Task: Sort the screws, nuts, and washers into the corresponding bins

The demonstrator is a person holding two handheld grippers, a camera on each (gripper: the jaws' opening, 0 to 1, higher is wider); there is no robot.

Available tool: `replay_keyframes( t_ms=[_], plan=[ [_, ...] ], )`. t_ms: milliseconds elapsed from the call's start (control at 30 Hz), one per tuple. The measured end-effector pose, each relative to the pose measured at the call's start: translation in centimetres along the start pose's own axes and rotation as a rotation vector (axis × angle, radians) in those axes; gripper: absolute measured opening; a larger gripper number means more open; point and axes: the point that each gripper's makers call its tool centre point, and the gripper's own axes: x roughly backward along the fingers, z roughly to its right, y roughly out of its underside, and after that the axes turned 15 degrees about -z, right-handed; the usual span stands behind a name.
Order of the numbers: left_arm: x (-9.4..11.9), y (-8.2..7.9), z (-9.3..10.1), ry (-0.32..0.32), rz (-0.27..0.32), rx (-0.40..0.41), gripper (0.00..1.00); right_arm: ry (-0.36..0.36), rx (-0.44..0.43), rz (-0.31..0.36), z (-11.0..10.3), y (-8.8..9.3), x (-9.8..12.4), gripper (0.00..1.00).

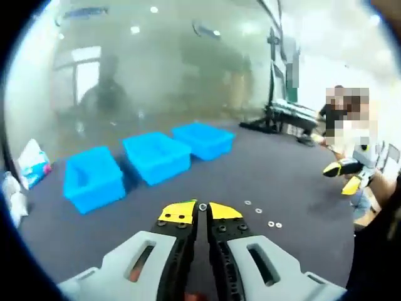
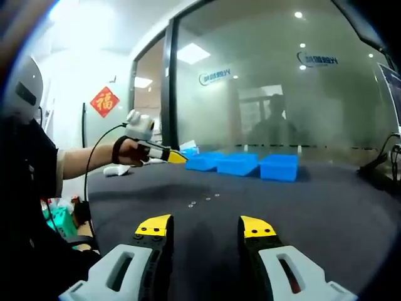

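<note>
Washers [image 1: 263, 216] lay loose on the dark table [image 1: 269, 175], in the lower right of the left gripper view, a few small rings near each other and well apart from the bins. In the right gripper view the same small parts [image 2: 203, 200] showed as tiny dots in the middle of the frame; I could not tell there which were washers, nuts or screws.

Three blue bins [image 1: 153, 157] stood in a row across the middle left of the left gripper view. Their insides were too hidden to say what they held, so most of the sorting seemed left to do.

The left gripper [image 1: 202, 212] had its jaws pressed together on one small ring, a washer or a nut [image 1: 202, 206], held at the yellow tips. This looked like the carrying step toward a bin. The ring stood on edge between the tips; being round, it had no long axis to name.

The right gripper [image 2: 205, 227] had its jaws spread wide, with nothing between them, above the table.
</note>
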Motion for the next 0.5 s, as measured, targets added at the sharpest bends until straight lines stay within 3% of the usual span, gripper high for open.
replay_keyframes(
  t_ms=[67,300,500],
  plan=[
    [0.6,-0.2,-0.8,-0.009,0.012,0.011,0.06,0.0,0.004,0.003,-0.1,-0.2,0.0,0.38],
    [1.5,-1.9,-5.7,-0.132,0.08,0.066,0.06,0.003,0.016,0.005,-0.3,-0.6,0.1,0.38],
    [0.0,-3.2,-10.3,-0.212,0.076,0.111,0.06,0.008,0.024,0.007,-0.2,-0.9,0.2,0.38]
  ],
)
